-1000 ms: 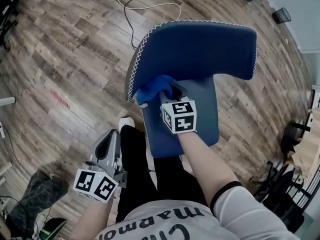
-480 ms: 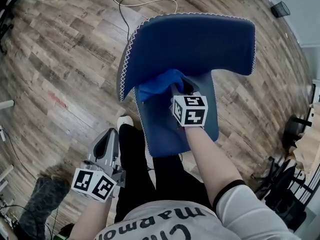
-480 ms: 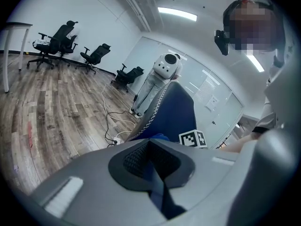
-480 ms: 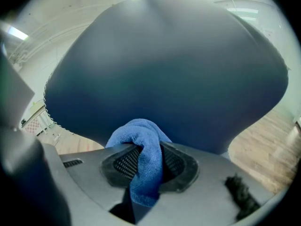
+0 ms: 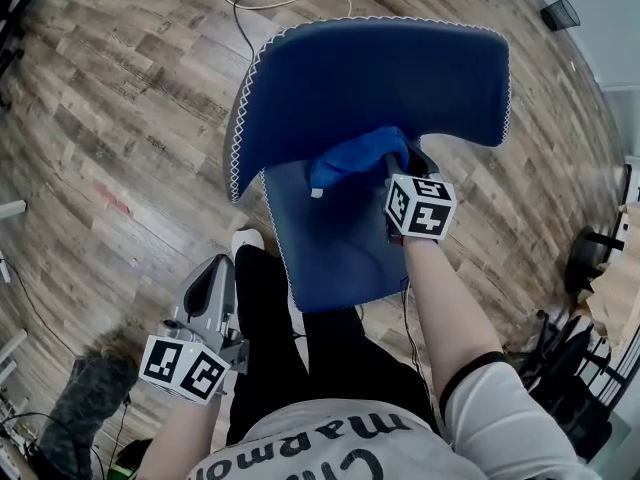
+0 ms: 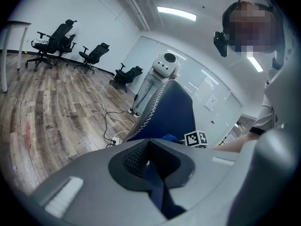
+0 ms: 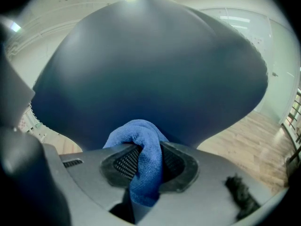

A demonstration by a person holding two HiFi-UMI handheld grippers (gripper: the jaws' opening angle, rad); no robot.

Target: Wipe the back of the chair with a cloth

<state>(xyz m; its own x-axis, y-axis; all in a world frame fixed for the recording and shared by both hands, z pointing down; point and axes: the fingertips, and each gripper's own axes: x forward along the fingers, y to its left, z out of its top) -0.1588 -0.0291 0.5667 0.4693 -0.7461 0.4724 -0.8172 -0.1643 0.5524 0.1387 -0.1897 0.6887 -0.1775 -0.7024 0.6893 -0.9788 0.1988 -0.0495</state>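
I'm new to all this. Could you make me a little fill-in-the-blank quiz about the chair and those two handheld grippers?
1. The right gripper has its jaws shut on a ____ cloth.
2. That cloth is pressed against the big blue ____.
3. The left gripper, low beside the person's leg with its jaws together, holds ____.
Missing words: blue; chair; nothing.
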